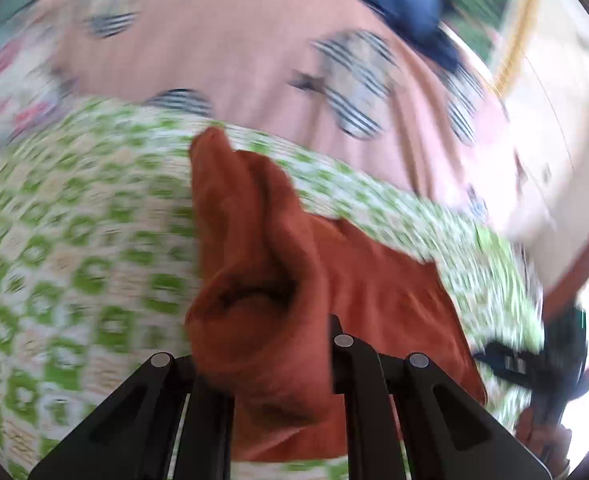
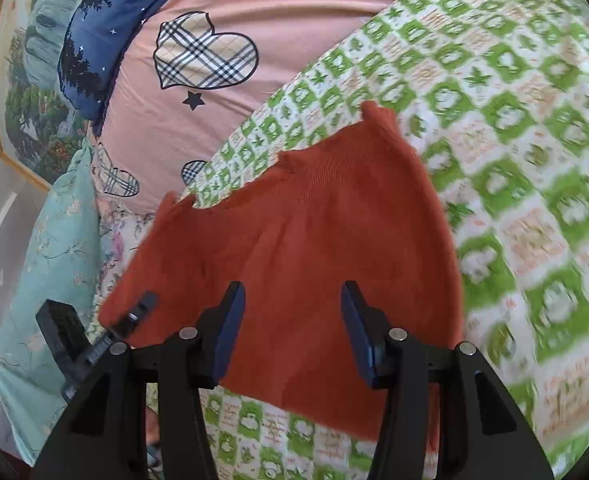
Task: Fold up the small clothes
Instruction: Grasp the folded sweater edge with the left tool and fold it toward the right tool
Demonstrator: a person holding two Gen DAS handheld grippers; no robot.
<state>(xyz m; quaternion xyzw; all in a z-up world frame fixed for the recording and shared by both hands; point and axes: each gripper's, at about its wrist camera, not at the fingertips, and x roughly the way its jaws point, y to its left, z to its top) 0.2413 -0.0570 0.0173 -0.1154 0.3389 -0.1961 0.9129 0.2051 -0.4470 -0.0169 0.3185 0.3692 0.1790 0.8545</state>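
Observation:
A small rust-orange knit garment [image 2: 306, 248] lies on a green-and-white patterned blanket [image 2: 514, 160]. My right gripper [image 2: 293, 308] is open and empty, its blue-padded fingers [image 2: 232, 320] hovering just above the garment's near edge. My left gripper [image 1: 282, 360] is shut on the garment [image 1: 262, 280], holding a bunched fold lifted off the blanket [image 1: 74, 240]; the rest of the cloth lies flat to the right. The left gripper also shows in the right wrist view [image 2: 138, 312] at the garment's left edge. The right gripper shows in the left wrist view [image 1: 534, 360] at far right.
A pink sheet with plaid hearts [image 2: 214, 92] covers the bed behind. A dark blue pillow [image 2: 102, 24] and a teal floral pillow [image 2: 54, 260] lie at the left. A framed picture [image 2: 26, 92] hangs on the wall.

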